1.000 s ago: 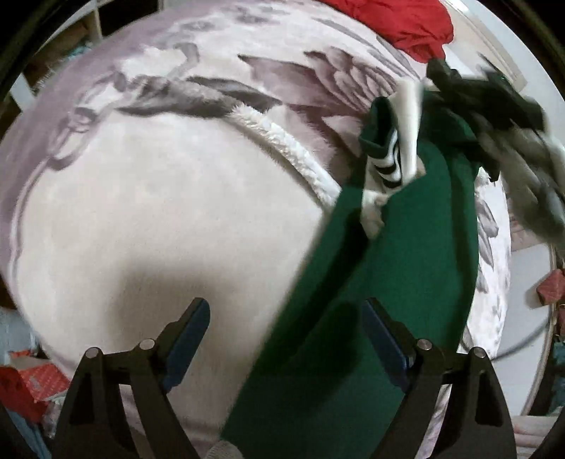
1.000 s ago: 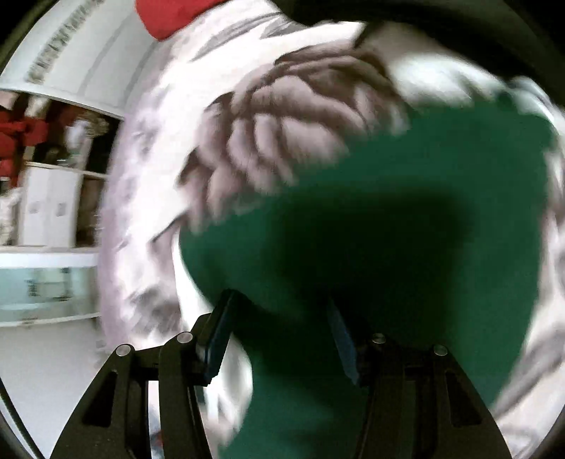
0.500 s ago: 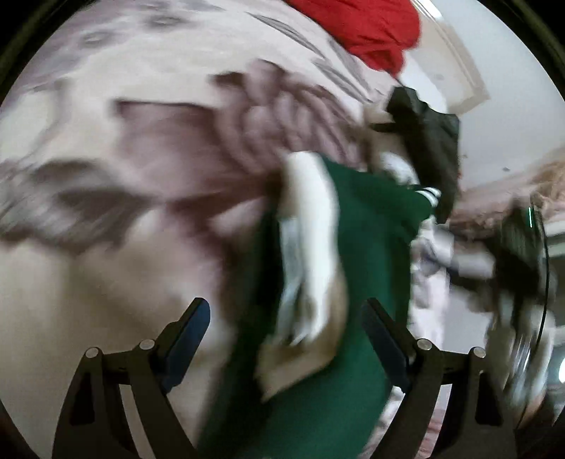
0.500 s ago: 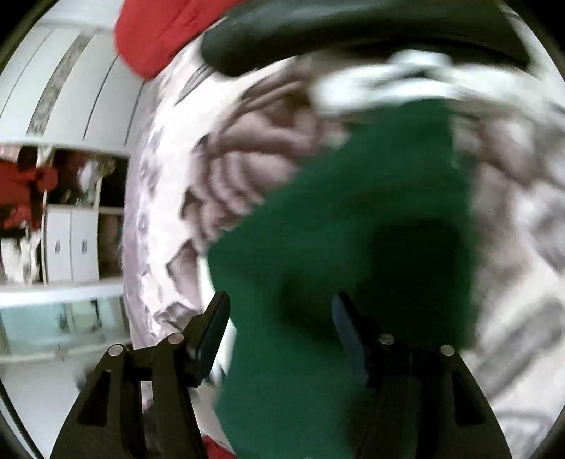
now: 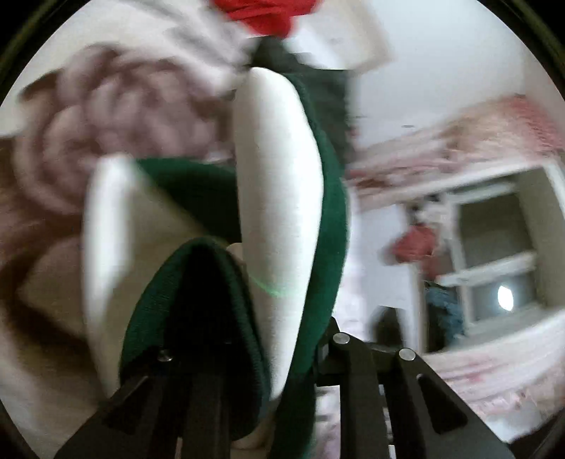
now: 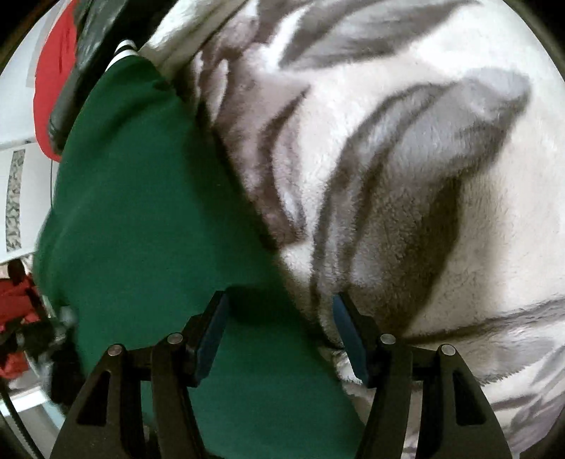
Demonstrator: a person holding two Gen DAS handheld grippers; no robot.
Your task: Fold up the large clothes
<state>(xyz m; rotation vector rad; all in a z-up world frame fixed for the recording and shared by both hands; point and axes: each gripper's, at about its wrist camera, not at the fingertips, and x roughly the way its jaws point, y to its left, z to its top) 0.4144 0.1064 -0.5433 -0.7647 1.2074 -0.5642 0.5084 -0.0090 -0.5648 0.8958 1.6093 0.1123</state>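
A dark green garment (image 5: 328, 212) with a white lining (image 5: 279, 159) is bunched up right in front of my left gripper (image 5: 261, 339). Its jaws are closing on the cloth, which covers the pads and rises in folds between the fingers. In the right wrist view the same green garment (image 6: 141, 212) lies flat on a fluffy white and grey blanket (image 6: 406, 176). My right gripper (image 6: 280, 335) is open low over the garment's right edge, one blue pad above the green cloth and the other above the blanket, neither pressing.
A red cloth (image 5: 268, 14) lies at the far end of the blanket (image 5: 106, 106), seen as the red cloth (image 6: 53, 88) beside a black garment (image 6: 81, 53). White shelving (image 5: 494, 247) and pink bedding (image 5: 494, 370) stand to the right.
My left gripper's jaws went from wide open to drawn together on the green and white cloth and swung right. My right gripper slid to the garment's right edge, its jaws slightly wider.
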